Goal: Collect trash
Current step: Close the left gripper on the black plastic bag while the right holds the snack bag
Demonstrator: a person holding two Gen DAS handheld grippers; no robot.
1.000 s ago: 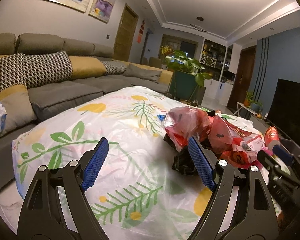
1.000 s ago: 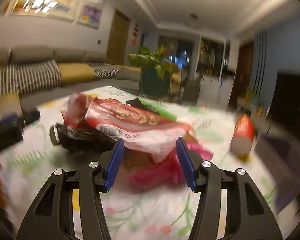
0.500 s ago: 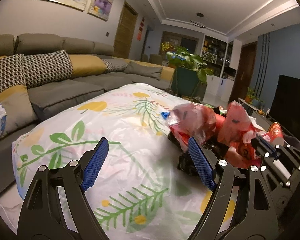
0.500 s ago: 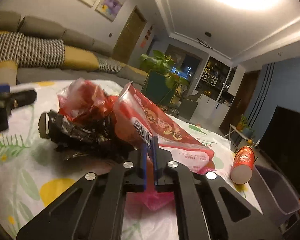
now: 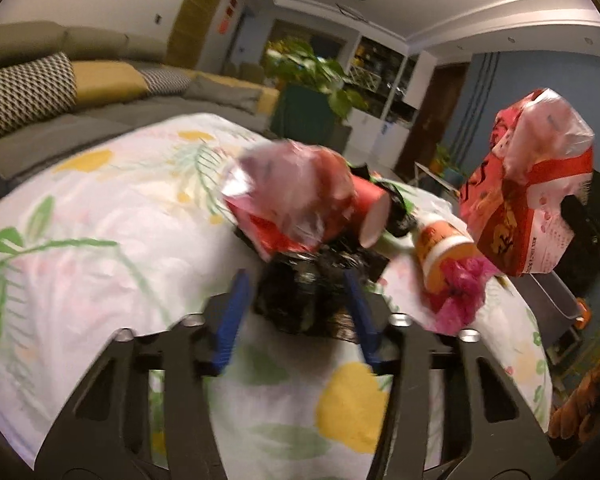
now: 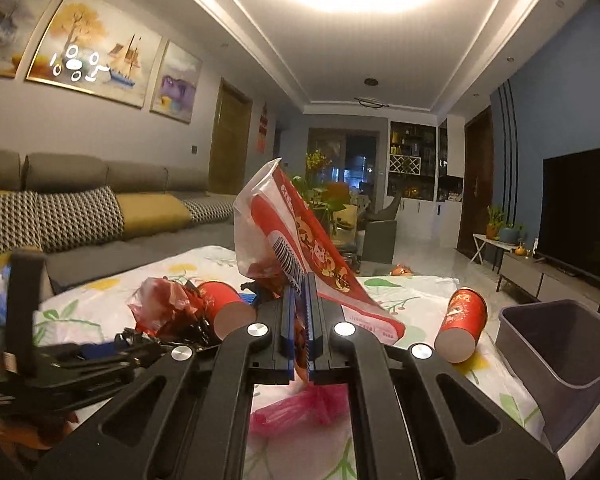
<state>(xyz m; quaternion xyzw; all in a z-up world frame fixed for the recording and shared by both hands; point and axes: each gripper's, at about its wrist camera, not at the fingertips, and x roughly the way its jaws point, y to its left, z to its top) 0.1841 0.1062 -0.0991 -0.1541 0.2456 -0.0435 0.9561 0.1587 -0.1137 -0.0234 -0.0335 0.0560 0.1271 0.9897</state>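
The right gripper [image 6: 298, 320] pinches the red snack bag [image 6: 300, 236] aloft, the grey bin [image 6: 556, 344] at its three o'clock. The left gripper [image 5: 296, 300] stands spread around black wrapping [image 5: 300, 300]. That thin pinch could slip.

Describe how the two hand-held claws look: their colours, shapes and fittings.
Both claws are alike. The left claw has a black frame of angular arms with triangular cut-outs, round silver bolts at the joints, and two flat fingers faced with ribbed blue pads. The right claw has the same black frame, silver bolts and blue pads. No cables, sleeves or markings show.
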